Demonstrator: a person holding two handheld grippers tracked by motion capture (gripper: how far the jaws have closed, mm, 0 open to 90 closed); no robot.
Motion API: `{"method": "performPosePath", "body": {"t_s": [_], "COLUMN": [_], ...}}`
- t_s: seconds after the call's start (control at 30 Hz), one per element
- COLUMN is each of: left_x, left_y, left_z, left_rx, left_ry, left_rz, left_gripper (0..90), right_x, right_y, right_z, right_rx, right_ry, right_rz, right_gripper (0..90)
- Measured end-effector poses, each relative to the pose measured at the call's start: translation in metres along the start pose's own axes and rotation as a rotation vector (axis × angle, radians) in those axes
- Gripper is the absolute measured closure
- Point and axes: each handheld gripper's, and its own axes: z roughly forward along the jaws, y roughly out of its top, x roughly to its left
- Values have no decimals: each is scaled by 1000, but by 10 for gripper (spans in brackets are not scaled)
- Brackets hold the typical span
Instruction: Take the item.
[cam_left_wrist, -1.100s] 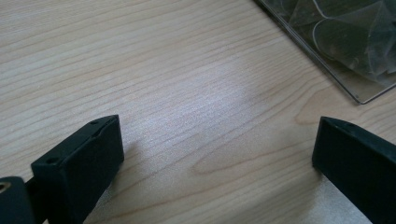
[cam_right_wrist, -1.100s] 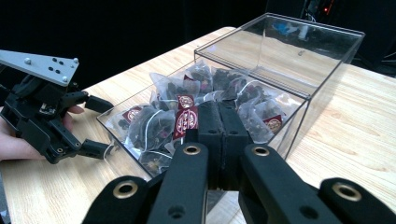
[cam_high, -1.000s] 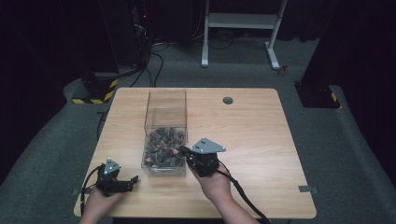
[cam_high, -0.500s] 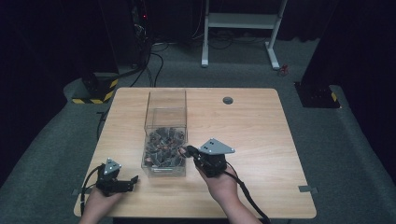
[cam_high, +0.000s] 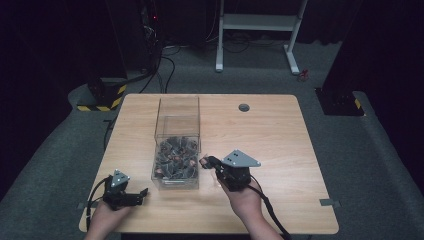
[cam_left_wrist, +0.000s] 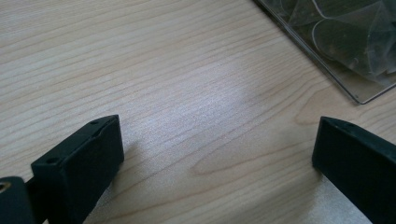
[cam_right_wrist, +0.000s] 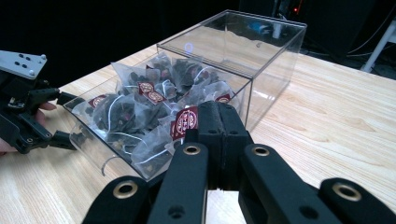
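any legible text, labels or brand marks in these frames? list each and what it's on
No text can be read.
Dark red paper tags on the tea bags in the clear box: pale printing shows, too small and blurred to read.
Left gripper, right gripper, table: no markings.
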Motion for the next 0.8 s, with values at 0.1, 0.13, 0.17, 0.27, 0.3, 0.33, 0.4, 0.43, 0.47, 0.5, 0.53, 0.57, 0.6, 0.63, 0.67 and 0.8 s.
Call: {"method": "performPosePath", "body": {"t_s": [0.1, 0.13, 0.17, 0.27, 0.3, 0.33, 0.4, 0.43, 0.47, 0.5, 0.53, 0.57, 0.6, 0.63, 0.67, 0.8], "left_x": [0, 0, 0, 0, 0, 0, 0, 0, 0, 0, 0, 0, 0, 0, 0, 0], "left_y": [0, 0, 0, 0, 0, 0, 0, 0, 0, 0, 0, 0, 0, 0, 0, 0], "left_z": [0, 0, 0, 0, 0, 0, 0, 0, 0, 0, 0, 0, 0, 0, 0, 0], "left_rx": [0, 0, 0, 0, 0, 0, 0, 0, 0, 0, 0, 0, 0, 0, 0, 0], "left_ry": [0, 0, -1, 0, -1, 0, 0, 0, 0, 0, 0, 0, 0, 0, 0, 0], "left_rz": [0, -1, -2, 0, -2, 0, 0, 0, 0, 0, 0, 0, 0, 0, 1, 0], "left_gripper": [23, 23, 23, 23, 23, 23, 23, 23, 23, 23, 23, 23, 23, 23, 23, 23], "right_x": [-2, -3, -4, -5, -6, -6, -7, -8, -8, -9, -10, -10, -11, -12, -12, -14], "right_y": [-1, -1, -2, -3, -4, -4, -5, -5, -5, -6, -6, -7, -7, -8, -8, -10], "right_z": [-3, -3, -4, -6, -7, -8, -9, -9, -10, -11, -11, -12, -13, -13, -14, -16], "right_rx": [-3, -5, -6, -7, -8, -8, -10, -9, -7, -9, -12, -12, -10, -10, -11, -10], "right_ry": [-3, -6, -7, -12, -14, -16, -19, -20, -22, -23, -26, -29, -30, -34, -33, -40], "right_rz": [-2, 1, 2, 7, 8, 12, 11, 11, 12, 13, 11, 16, 18, 14, 21, 18], "right_gripper": [900, 900, 900, 900, 900, 900, 900, 900, 900, 900, 900, 900, 900, 900, 900, 900]}}
